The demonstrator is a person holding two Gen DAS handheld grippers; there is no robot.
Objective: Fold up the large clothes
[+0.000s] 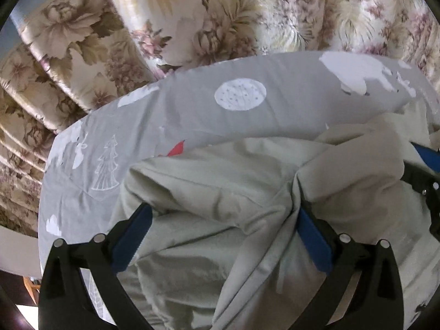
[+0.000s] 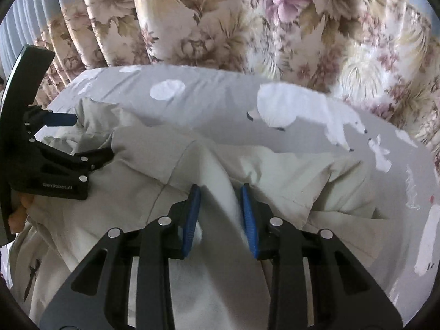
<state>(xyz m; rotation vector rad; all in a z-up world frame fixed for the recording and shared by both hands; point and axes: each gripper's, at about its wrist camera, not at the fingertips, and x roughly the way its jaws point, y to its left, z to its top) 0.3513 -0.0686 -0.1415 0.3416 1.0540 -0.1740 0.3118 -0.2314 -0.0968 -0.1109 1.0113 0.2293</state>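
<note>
Garment: a pale beige garment [image 2: 154, 176] is seen bunched on the grey printed bed sheet [image 2: 220, 101], in front of the floral curtain [image 2: 247, 27].
Left gripper [image 1: 224, 218]: its jaws stand wide apart, with gathered cloth heaped between the blue pads; whether that cloth is truly pinched cannot be told.
Right gripper [image 2: 221, 214]: its jaws are narrow and closed on a raised ridge of the garment, which runs straight away from the camera along the fingers.
Key relation: the garment lies directly under and ahead of both grippers, and the ridge's long axis is lined up with the right fingers.
Nearer hand: the left gripper is seen just beside the right, at the garment's left side; the two are judged about equally near.
Next move: a joint lift and carry-over of the cloth is judged likely.
</note>
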